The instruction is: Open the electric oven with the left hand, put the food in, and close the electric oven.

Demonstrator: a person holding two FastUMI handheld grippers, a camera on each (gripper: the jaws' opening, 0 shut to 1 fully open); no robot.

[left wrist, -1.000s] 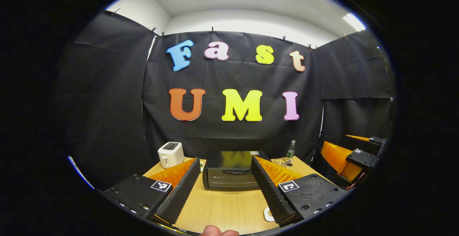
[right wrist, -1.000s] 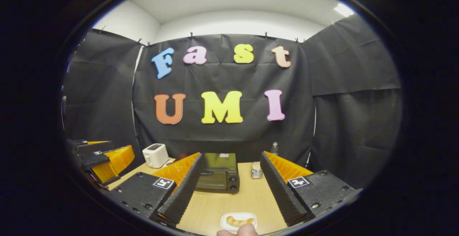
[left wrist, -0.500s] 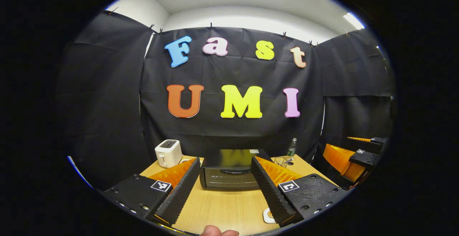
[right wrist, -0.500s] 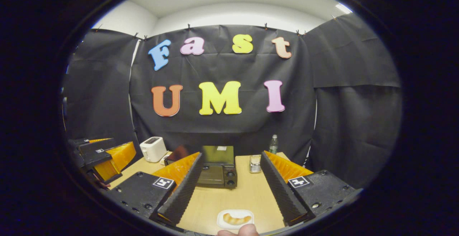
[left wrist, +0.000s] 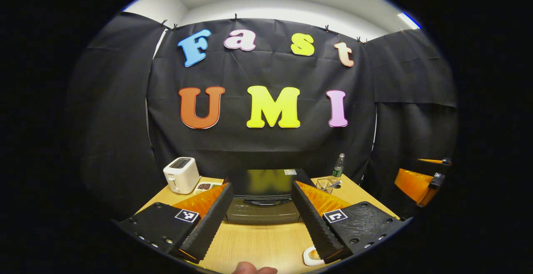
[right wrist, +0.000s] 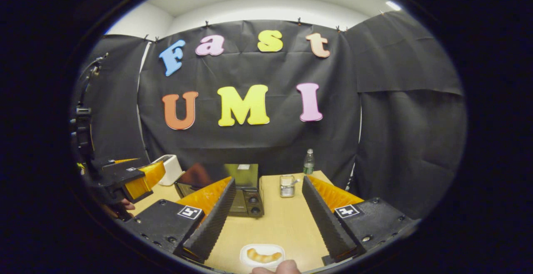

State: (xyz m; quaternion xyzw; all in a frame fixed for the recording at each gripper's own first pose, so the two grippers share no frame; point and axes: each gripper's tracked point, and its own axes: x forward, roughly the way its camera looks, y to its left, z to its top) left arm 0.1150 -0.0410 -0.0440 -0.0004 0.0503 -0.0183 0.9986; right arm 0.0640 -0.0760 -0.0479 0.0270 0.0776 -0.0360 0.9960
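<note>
Bare table [left wrist: 258,242] lies before the oven [left wrist: 261,209]; toaster [left wrist: 180,175] at ten o'clock, bottle [left wrist: 338,165] at two.

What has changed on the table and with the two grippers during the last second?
The left gripper has moved nearer to the oven, which now looks larger between its open fingers. The right gripper has turned a little to the right, so the oven sits further left in its view. Nothing was taken hold of or let go. The oven door is shut as before, and the food lies on its plate.
</note>
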